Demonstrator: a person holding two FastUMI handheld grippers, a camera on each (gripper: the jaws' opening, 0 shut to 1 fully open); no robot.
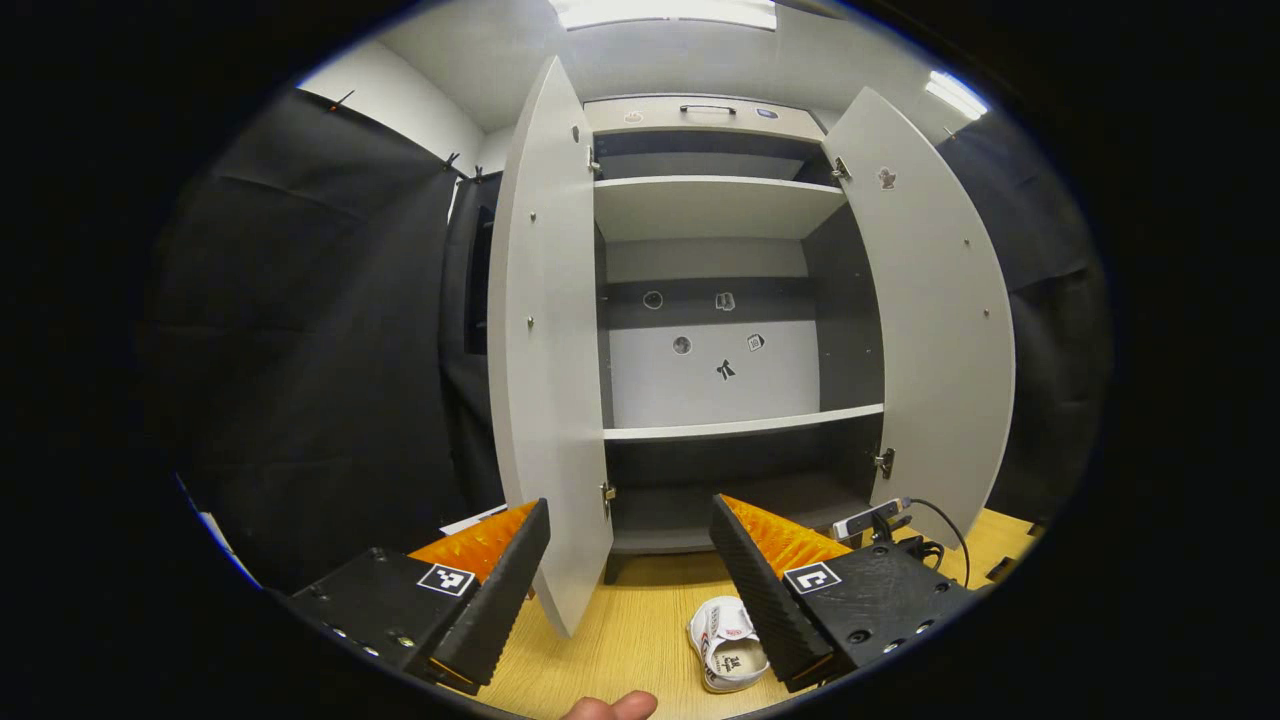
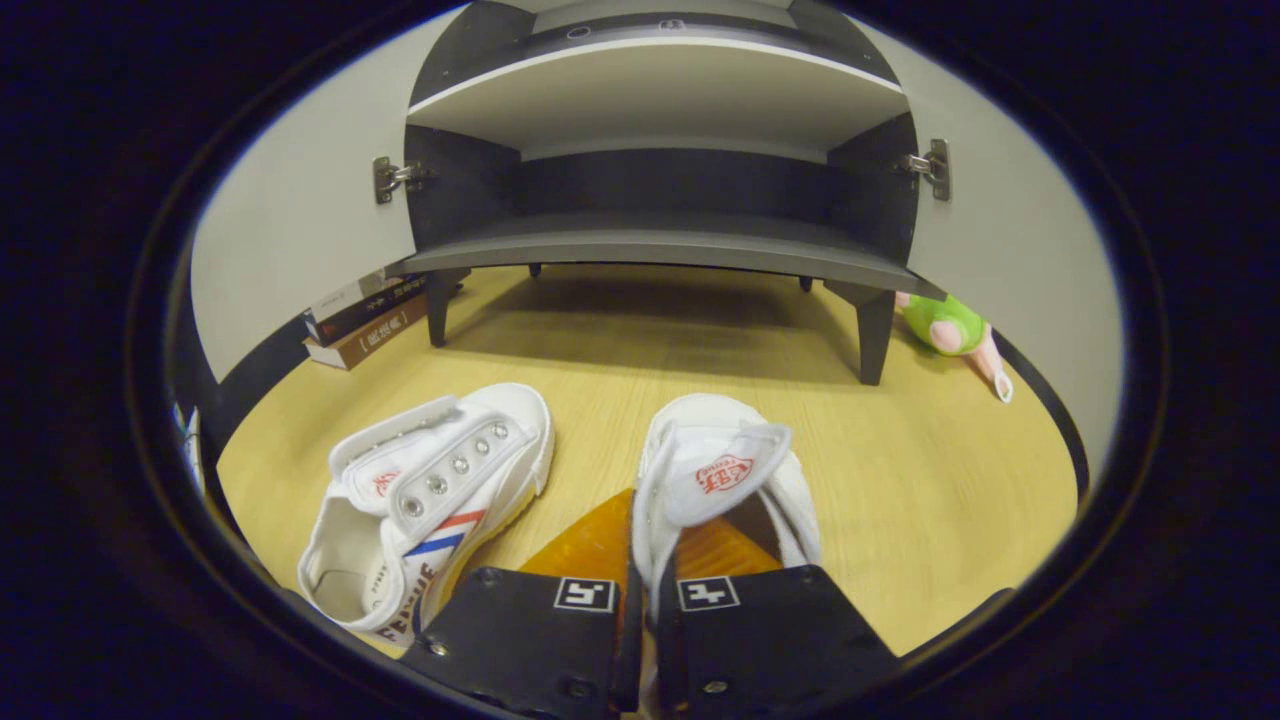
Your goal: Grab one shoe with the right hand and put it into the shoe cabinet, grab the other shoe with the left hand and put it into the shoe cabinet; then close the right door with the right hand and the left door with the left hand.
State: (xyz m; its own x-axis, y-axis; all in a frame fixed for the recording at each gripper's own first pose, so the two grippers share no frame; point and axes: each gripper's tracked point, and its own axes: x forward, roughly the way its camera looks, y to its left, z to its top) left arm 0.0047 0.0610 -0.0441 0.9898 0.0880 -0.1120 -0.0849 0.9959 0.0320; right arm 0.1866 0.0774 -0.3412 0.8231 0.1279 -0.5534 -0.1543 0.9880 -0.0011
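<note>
Left gripper view first: my left gripper (image 1: 630,570) hangs with its fingers spread wide and nothing between them, facing the tall grey shoe cabinet (image 1: 715,300) straight ahead. Both doors stand open, the left door (image 1: 545,340) swung out just beyond my left finger and the right door (image 1: 930,310) out past my right finger. The shelves I can see hold no shoes. Low down, beside my right finger, one white canvas shoe (image 1: 727,645) lies on the yellow wooden floor (image 1: 630,620). A fingertip of the person's hand (image 1: 612,707) shows at the bottom edge.

Right gripper view: my right gripper (image 2: 640,560) is narrowed on the side wall of the white canvas shoe with the red tongue logo (image 2: 715,470), one finger inside the opening and one outside, so I judge it gripped, though it appears to rest on the floor yet. The second white shoe with blue and red stripes (image 2: 430,500) lies just to the left of my fingers, untouched. Ahead, the cabinet's bottom shelf (image 2: 660,240) is bare. Some stacked books (image 2: 365,315) sit far left, a green plush toy (image 2: 950,325) far right.

By my reckoning only the first grasp is made; both placings and both door closings remain.
</note>
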